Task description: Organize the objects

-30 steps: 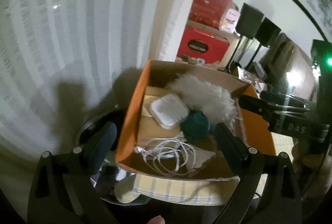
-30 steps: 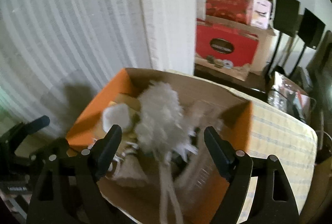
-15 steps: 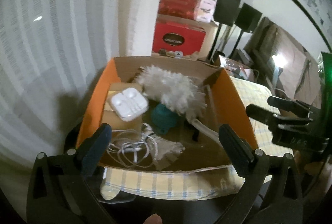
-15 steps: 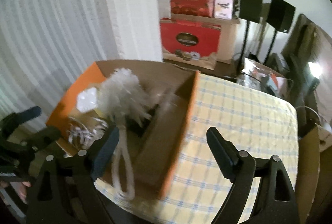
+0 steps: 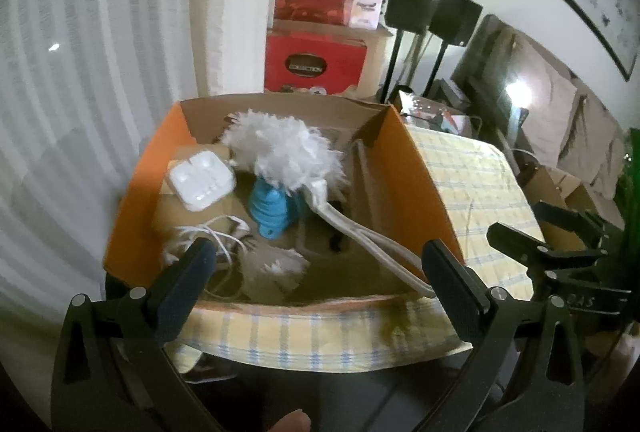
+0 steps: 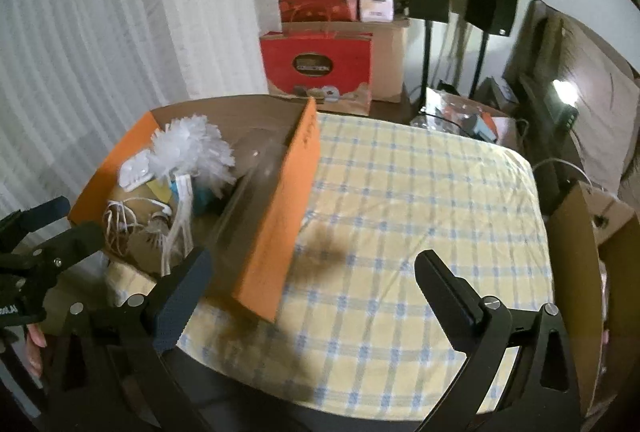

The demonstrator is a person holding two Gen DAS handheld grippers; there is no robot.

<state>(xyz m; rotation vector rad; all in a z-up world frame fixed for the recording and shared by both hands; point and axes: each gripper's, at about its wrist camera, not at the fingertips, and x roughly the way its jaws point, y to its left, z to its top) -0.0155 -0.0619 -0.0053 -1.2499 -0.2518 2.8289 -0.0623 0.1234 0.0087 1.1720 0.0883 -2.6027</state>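
A: So how much room was there? The orange box (image 6: 280, 216) sat at the left near corner of the bench (image 6: 420, 232), right at its front edge, and the whole checked cloth to its right was bare. Curtain (image 5: 100, 72) close behind on the left, though.

B: Yeah, plenty of open bench on the right side. Both grippers hung off the near edge, left gripper (image 5: 316, 280) in front of the box, right gripper (image 6: 312, 284) over the cloth, fingers spread wide on both, holding nothing.

A: And the stuff in the box?

B: White fluffy duster (image 5: 284, 152) on top, pale handle running from the fluffy head at the back out toward the near right corner, its tip poking over the rim. Under it a blue ribbed thing (image 5: 270, 208), a white earphone case (image 5: 202, 180) tilted by the left wall, tangled white cable (image 5: 216, 236) in front.

A: Anything clear-plastic along the right wall?

B: Looked like it, too blurry to tell.
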